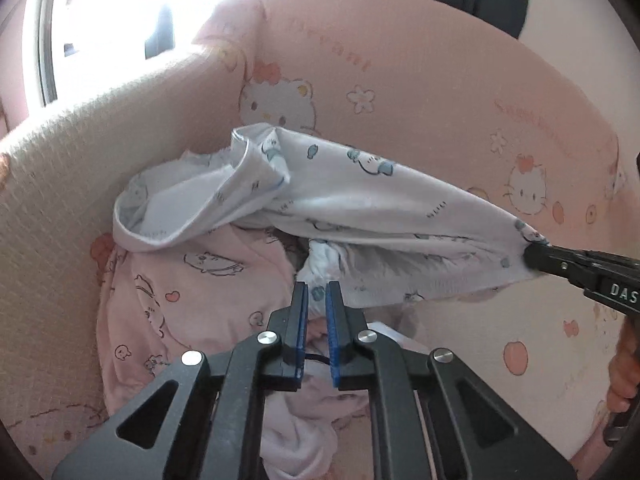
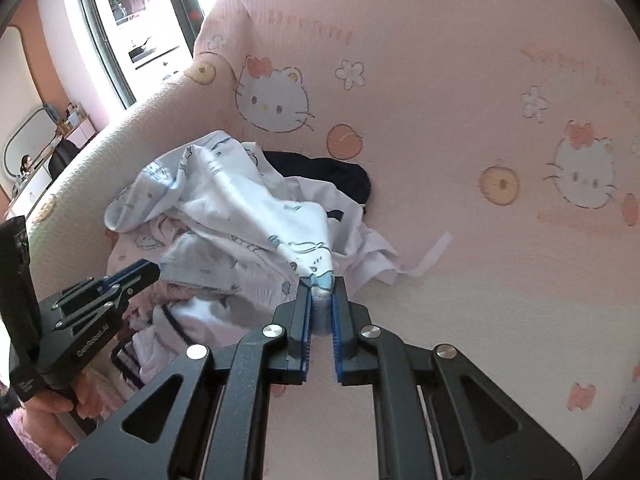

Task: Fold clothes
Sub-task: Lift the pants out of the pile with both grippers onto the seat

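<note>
White garment: we see the printed cloth (image 1: 360,204) stretched over the pile of clothes (image 2: 192,280) on the pink bedsheet (image 2: 460,260).
Right gripper (image 2: 321,294): we have it pinched on the garment's corner (cloth bunched between the blue pads).
Left gripper (image 1: 318,292): nearly closed, and we see the garment's lower edge between its tips.

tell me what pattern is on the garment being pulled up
White garment with small blue cartoon animal prints; clearest in the left wrist view.
</note>
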A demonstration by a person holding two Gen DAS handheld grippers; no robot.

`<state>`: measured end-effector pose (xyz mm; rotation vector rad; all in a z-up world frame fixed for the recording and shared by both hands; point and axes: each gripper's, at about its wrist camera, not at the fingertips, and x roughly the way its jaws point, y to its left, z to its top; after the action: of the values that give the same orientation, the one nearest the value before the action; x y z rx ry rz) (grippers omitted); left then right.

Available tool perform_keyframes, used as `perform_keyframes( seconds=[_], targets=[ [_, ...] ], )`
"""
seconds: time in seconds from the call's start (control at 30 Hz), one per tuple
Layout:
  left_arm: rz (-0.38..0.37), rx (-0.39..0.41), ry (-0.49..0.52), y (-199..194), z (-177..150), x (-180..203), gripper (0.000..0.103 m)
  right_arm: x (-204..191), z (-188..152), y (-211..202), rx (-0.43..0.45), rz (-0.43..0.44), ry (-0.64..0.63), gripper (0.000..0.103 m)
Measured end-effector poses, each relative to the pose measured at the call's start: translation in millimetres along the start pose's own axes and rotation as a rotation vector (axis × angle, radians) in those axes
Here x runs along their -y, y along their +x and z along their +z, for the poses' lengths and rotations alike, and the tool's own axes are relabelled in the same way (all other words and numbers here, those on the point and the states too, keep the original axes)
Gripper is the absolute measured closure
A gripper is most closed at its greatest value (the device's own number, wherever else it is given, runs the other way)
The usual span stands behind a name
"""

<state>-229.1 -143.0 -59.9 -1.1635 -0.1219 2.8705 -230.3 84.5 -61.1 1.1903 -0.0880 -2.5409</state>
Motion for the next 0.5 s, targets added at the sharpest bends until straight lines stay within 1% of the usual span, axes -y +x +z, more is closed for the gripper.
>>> perform_keyframes(
  seconds=[0.07,0.1,0.13,0.17,0.2,0.23,0.27,0.3,0.33,0.37,0.4,0.47,0.5],
  targets=[
    [-0.017,-0.027,-0.012,3,-3,0,0.089,1,-3,-13,0.005,-0.016,0.007,0.096],
    [-0.026,-0.044,-0.016,3,-7,0,0.07,2,-5,-16,0.011,-0.025,0.011,0.096],
    [-0.027,-0.045,-0.003,7,-10,1,0.035,3,-5,-19,0.018,-0.027,0.018,0.096],
    [-0.027,-0.046,0.009,12,-13,2,0.025,4,-6,-23,0.024,-0.027,0.024,0.096],
    [-0.034,-0.044,0.016,17,-13,4,0.024,4,-9,-25,0.029,-0.029,0.027,0.096],
    [-0.041,-0.042,0.024,22,-12,7,0.024,5,-11,-28,0.034,-0.03,0.031,0.096],
    [-0.03,-0.036,0.036,28,-10,12,0.026,4,-13,-29,0.035,-0.023,0.029,0.096],
    [-0.034,-0.027,0.051,31,-7,16,0.045,5,-15,-32,0.038,-0.023,0.027,0.096],
    [-0.034,-0.028,0.083,37,-4,22,0.075,6,-18,-33,0.041,-0.023,0.026,0.096],
    [-0.028,-0.045,0.1,43,-3,26,0.086,6,-18,-32,0.043,-0.019,0.025,0.096],
    [-0.022,-0.063,0.116,49,-2,30,0.091,7,-19,-33,0.05,-0.021,0.027,0.096],
    [-0.068,-0.097,0.105,48,-7,36,0.092,8,-20,-36,0.05,-0.024,0.031,0.096],
    [-0.091,-0.091,0.101,42,-8,39,0.093,8,-19,-36,0.047,-0.026,0.033,0.096]
  ],
)
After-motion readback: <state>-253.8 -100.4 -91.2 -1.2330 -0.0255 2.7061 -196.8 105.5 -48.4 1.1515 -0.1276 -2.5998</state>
